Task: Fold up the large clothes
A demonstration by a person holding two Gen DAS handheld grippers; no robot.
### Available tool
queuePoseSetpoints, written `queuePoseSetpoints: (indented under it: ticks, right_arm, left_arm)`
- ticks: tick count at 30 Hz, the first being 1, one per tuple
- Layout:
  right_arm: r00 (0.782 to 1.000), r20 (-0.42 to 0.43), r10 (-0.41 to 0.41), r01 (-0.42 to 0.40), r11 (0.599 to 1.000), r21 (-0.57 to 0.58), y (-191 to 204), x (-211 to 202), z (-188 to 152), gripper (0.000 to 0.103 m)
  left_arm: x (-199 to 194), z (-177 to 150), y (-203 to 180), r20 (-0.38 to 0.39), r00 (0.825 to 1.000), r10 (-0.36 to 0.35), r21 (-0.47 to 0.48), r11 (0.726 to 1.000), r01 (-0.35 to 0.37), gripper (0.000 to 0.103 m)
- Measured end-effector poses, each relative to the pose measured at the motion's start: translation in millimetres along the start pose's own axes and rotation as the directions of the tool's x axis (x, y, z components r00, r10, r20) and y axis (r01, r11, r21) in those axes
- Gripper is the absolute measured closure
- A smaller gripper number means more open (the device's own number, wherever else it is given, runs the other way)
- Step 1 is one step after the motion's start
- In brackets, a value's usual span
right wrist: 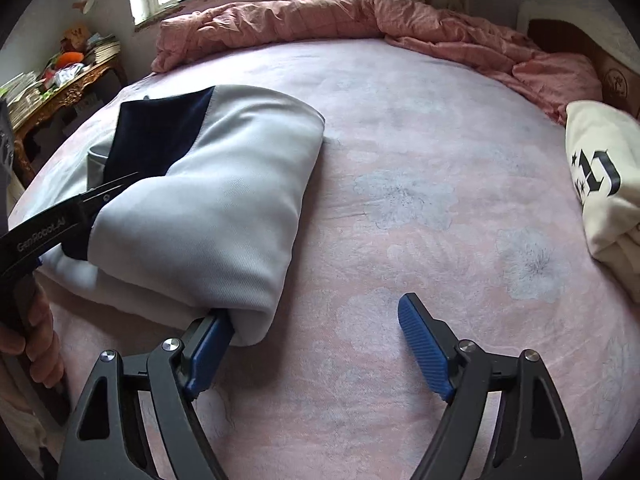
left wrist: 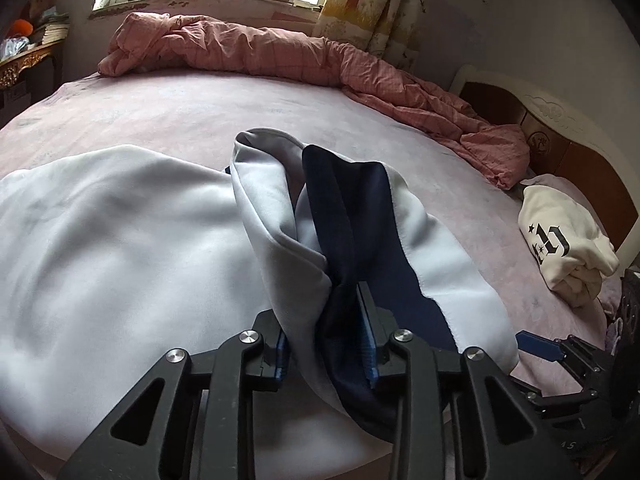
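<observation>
Left gripper [left wrist: 326, 344] is pinching a bunched fold of the pale blue garment [left wrist: 132, 232] with its navy panel [left wrist: 344, 216], the blue pads pressing cloth from both sides. Right gripper [right wrist: 316, 344] is standing wide apart; its left finger is tucking just under the near corner of the folded bundle, while its right finger is hovering over bare pink bedsheet [right wrist: 420, 152], gripping nothing.

Taking the rumpled pink quilt [right wrist: 320, 20] along the far edge of the bed as the landmark, the garment is lying on the near side, well apart from the quilt and toward the left end of it. A folded cream sweatshirt [right wrist: 600, 184] is sitting below the quilt's right end (near the headboard).

The garment's long axis is running from the grippers away toward the quilt, with the navy panel at the far end in the right wrist view.

Judging by this, the step in hand is carrying a fold across. To do it well, the left gripper should be keeping all layers pinched together, while the right one should be closing on the corner it is touching, so both edges travel level and the layers are not slipping askew.
</observation>
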State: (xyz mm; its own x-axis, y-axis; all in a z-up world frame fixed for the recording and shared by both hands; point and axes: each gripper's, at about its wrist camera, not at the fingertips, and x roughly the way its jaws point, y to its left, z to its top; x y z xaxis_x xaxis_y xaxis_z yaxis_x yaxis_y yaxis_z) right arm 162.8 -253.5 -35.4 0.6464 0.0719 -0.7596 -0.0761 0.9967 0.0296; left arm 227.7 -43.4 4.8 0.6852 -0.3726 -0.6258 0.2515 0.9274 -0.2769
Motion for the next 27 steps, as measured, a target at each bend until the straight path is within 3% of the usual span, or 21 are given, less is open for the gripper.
queuePoseSetpoints:
  ticks: [5,9,11,13,14,16,18,19,21,24,27]
  right_arm:
    - [0.989,0.034,0.147,-0.147,0.989,0.005,-13,-18,1,0.037]
    - [0.962,0.227,0.151,-0.149,0.988,-0.026,-7,-56,5,0.048]
    - [0.948,0.269,0.168,-0.164,0.986,-0.04,0,-62,8,0.055]
    - [0.946,0.238,0.219,-0.214,0.976,-0.048,5,-52,12,0.065]
    - [0.955,0.196,0.221,-0.217,0.975,-0.04,10,-41,14,0.066]
    - [0.975,0.105,0.197,-0.193,0.98,-0.048,21,-16,15,0.066]
    - [0.982,0.117,0.15,-0.141,0.986,-0.085,27,-14,13,0.066]
    - [0.981,0.114,0.154,-0.145,0.986,-0.084,27,-16,13,0.066]
    - [0.98,0.1,0.174,-0.168,0.984,-0.063,22,-17,12,0.064]
    - [0.974,0.083,0.212,-0.21,0.977,-0.024,11,-19,10,0.053]
    - [0.973,0.114,0.202,-0.205,0.979,0.017,4,-24,9,0.03]
  left_arm:
    - [3,-2,7,0.003,1.0,-0.016,-0.031,0.999,0.016,0.062]
    - [3,-4,9,0.009,1.0,-0.022,-0.035,0.999,0.022,0.06]
    - [2,-5,6,0.01,1.0,-0.005,-0.02,1.0,0.005,0.058]
    - [1,-5,5,0.017,1.0,-0.002,-0.018,1.0,0.003,0.056]
    - [0,-5,6,0.024,1.0,-0.006,-0.025,1.0,0.006,0.056]
    - [-6,-7,10,0.066,0.998,-0.016,-0.042,0.999,0.019,0.046]
    - [-16,-8,10,0.112,0.994,0.005,-0.049,0.999,0.0,0.036]
    - [-23,-8,10,0.135,0.99,0.029,-0.05,0.999,-0.023,0.027]
    - [-39,-9,10,0.171,0.984,0.055,-0.047,0.998,-0.047,0.02]
    - [-68,-11,14,0.185,0.98,0.08,-0.017,0.997,-0.078,0.016]
    - [-100,-13,25,0.236,0.961,0.143,0.009,0.989,-0.15,0.006]
